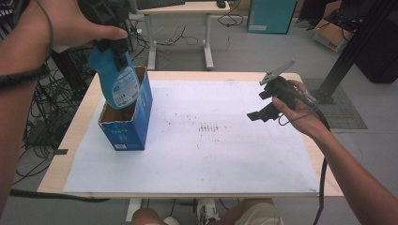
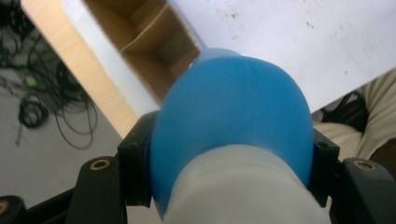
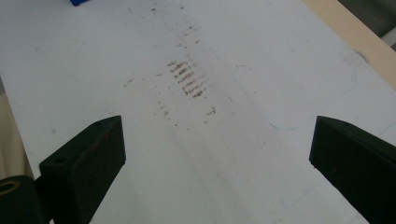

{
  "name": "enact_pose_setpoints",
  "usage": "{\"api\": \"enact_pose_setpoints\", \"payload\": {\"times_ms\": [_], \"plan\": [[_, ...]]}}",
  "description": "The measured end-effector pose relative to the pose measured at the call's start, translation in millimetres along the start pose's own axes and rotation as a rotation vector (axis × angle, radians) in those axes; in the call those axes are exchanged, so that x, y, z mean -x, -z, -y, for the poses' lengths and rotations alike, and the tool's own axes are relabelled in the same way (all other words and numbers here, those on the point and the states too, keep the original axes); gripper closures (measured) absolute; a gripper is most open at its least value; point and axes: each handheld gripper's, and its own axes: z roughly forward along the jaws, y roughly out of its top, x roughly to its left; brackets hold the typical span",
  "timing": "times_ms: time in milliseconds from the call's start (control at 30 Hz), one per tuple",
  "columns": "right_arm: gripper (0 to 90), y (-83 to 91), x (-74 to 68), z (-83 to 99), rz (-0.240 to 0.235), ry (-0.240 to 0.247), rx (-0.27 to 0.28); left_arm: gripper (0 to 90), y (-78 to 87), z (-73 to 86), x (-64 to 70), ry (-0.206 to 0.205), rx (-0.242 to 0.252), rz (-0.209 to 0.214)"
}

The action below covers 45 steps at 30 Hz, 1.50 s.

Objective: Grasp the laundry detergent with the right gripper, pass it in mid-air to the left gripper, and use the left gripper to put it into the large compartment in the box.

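At the upper left of the high view, the left gripper (image 1: 112,47) clamps a blue bottle (image 1: 117,79) by its neck, holding it tilted with its lower end inside the open top of a blue cardboard box (image 1: 126,133) standing on the white sheet (image 1: 211,159). At the right, the right gripper (image 1: 263,105) hovers above the sheet, jaws spread wide with nothing between them.
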Motion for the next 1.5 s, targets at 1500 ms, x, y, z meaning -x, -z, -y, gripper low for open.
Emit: {"api": "enact_pose_setpoints", "payload": {"times_ms": [1500], "plan": [[4.2,21.2,1.0,-14.9,0.048,0.083,-0.087,37.1,24.1,13.1,-66.7,0.656,0.095,0.034]]}}
